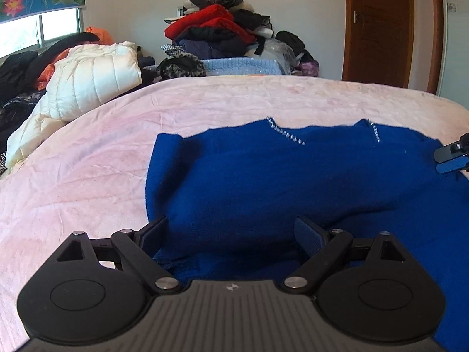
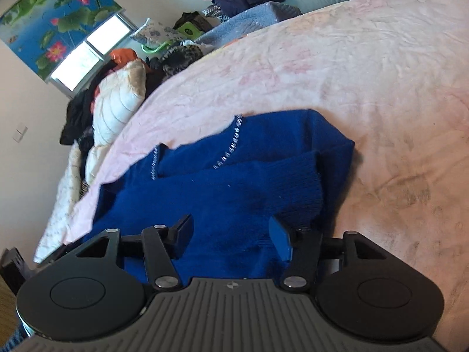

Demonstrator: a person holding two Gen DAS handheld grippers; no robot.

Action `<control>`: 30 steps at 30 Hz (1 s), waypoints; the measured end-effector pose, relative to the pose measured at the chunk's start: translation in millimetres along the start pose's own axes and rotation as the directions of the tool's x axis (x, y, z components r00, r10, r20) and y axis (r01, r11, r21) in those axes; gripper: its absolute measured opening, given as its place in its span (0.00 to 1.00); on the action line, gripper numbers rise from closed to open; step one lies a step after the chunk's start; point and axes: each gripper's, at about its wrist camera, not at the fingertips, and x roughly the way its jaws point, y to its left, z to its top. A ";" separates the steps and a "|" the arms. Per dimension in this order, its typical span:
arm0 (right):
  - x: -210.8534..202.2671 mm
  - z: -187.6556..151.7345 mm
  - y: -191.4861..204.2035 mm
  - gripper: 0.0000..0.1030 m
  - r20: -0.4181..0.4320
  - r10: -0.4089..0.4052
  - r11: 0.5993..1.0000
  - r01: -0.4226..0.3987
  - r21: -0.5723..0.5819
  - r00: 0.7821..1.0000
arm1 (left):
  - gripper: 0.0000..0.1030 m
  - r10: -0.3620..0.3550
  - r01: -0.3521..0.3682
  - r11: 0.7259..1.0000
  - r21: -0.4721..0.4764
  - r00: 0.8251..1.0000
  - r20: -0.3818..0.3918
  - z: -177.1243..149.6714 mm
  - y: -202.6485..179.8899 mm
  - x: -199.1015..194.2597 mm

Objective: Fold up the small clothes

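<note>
A royal-blue knit sweater [image 1: 263, 176] with a sparkly trimmed neckline lies flat on the pink bedspread [image 1: 88, 176]. Its left side is folded inward. My left gripper [image 1: 231, 234] hovers over the sweater's near hem, open, its pads apart with nothing pinched. In the right wrist view the sweater [image 2: 234, 193] has a ribbed sleeve cuff [image 2: 296, 182] folded across its body. My right gripper [image 2: 231, 237] is open just above that cloth, and its pads do not press on anything. The right gripper's tip [image 1: 451, 155] also shows at the sweater's right edge in the left wrist view.
A white puffer jacket [image 1: 93, 79] and dark clothes lie at the bed's far left. A tall heap of clothes [image 1: 217, 29] stands behind the bed by the wall. A wooden door [image 1: 381, 26] is at the back right. Bare bedspread [image 2: 381, 88] stretches right of the sweater.
</note>
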 end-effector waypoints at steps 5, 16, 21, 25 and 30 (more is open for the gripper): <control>-2.2 -3.9 3.0 0.52 0.003 -0.022 0.999 0.022 -0.035 1.000 | 0.99 -0.046 0.039 0.992 -0.124 0.998 -0.050 -5.8 22.8 19.9; -98.9 -85.4 46.5 0.71 -0.057 0.116 0.992 -0.119 -0.040 0.992 | 0.98 -0.131 0.161 0.935 -0.317 0.985 0.113 -40.7 30.9 -119.2; -106.8 -148.8 67.7 0.71 -0.144 0.029 0.986 -0.052 -0.157 0.989 | 0.98 -0.215 0.210 0.953 -0.219 0.977 0.000 -91.1 -12.5 -150.1; -111.6 -190.0 79.1 0.74 -0.108 -0.077 0.936 0.034 -0.351 0.991 | 0.98 -0.117 0.116 0.993 -0.013 0.989 -0.088 -127.6 -34.2 -146.5; -133.1 -194.2 90.4 0.75 -0.097 -0.111 0.945 0.075 -0.319 0.989 | 0.99 -0.072 0.070 0.997 -0.026 0.994 -0.079 -130.4 -27.5 -152.9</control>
